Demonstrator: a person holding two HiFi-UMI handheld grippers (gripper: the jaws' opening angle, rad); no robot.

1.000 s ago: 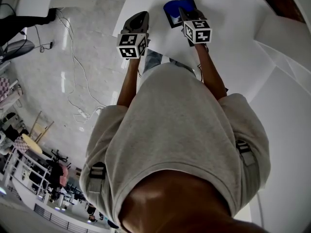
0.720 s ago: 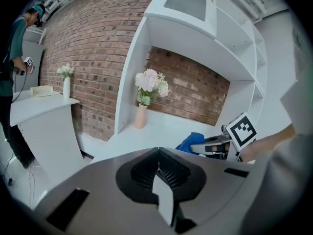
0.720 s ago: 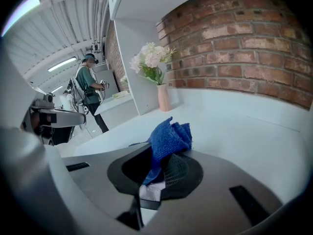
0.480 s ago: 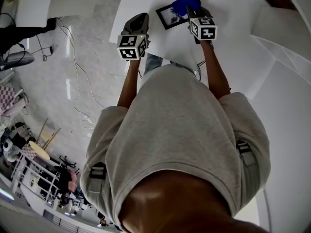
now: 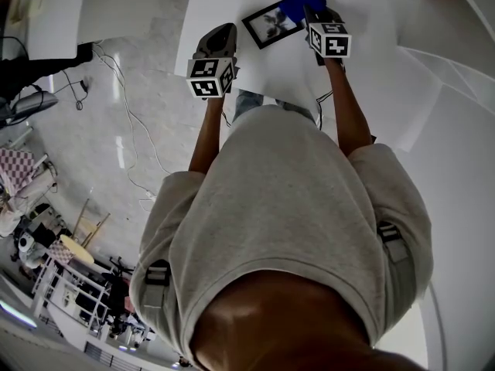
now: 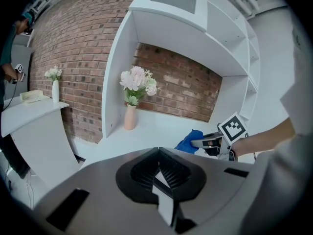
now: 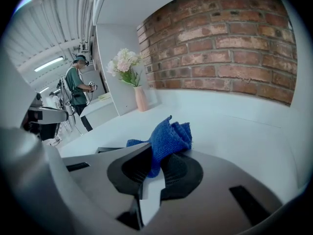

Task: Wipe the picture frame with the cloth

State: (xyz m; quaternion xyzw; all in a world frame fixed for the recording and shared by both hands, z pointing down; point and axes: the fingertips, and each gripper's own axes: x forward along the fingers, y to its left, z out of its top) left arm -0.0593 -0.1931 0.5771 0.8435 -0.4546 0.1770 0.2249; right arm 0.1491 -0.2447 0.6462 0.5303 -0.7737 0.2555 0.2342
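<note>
A black picture frame [image 5: 270, 23] lies flat on the white table [image 5: 371, 45], with a dark photo behind its glass. My right gripper [image 5: 315, 11] hovers just right of the frame, shut on a crumpled blue cloth [image 5: 302, 3] that overlaps the frame's far right corner. In the right gripper view the cloth [image 7: 168, 138] bulges out from between the jaws, and a dark edge of the frame [image 7: 104, 150] shows to the left. My left gripper [image 5: 222, 29] is near the table's left edge, left of the frame, shut with nothing in it [image 6: 159, 154].
A pink vase of pale flowers [image 6: 130, 112] stands at the back of the table against a white shelf unit and a brick wall. Left of the table the floor drops away with loose cables [image 5: 131, 141]. A person [image 7: 77, 89] stands farther off.
My right gripper has carried the cloth away and to the right across the frame, uncovering most of the picture that the cloth hid a second ago. The left gripper has hardly moved.
</note>
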